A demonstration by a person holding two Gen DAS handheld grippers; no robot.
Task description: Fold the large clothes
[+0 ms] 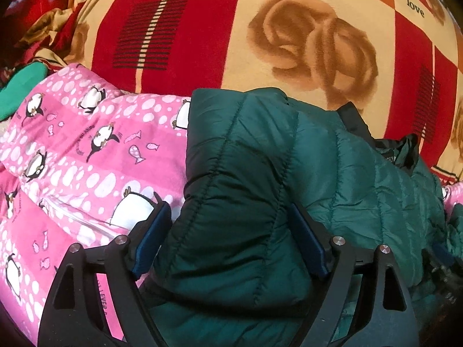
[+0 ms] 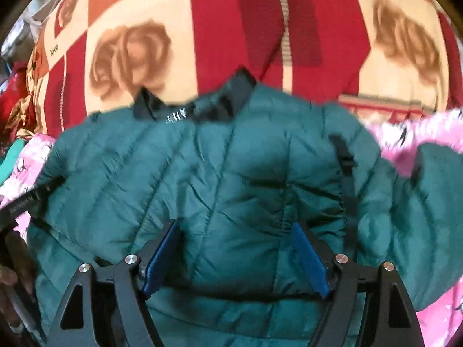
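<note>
A dark green quilted puffer jacket [image 1: 289, 159] lies on a pink penguin-print quilt [image 1: 72, 150]. In the left wrist view a folded part of the jacket bulges up between the blue pads [image 1: 153, 237] of my left gripper [image 1: 228, 211], whose jaws stand wide apart around it. In the right wrist view the jacket [image 2: 202, 173] lies spread, with its black collar [image 2: 220, 101] at the far side. My right gripper [image 2: 234, 231] is wide open with jacket fabric between its pads. The view is motion-blurred.
A red, cream and orange blanket [image 1: 260, 29] with rose prints covers the bed beyond the jacket. Crumpled clothes [image 1: 43, 23] pile at the far left. A green cloth [image 1: 20, 86] lies at the left edge. The left gripper's black body [image 2: 26, 199] and a hand show at the right view's left edge.
</note>
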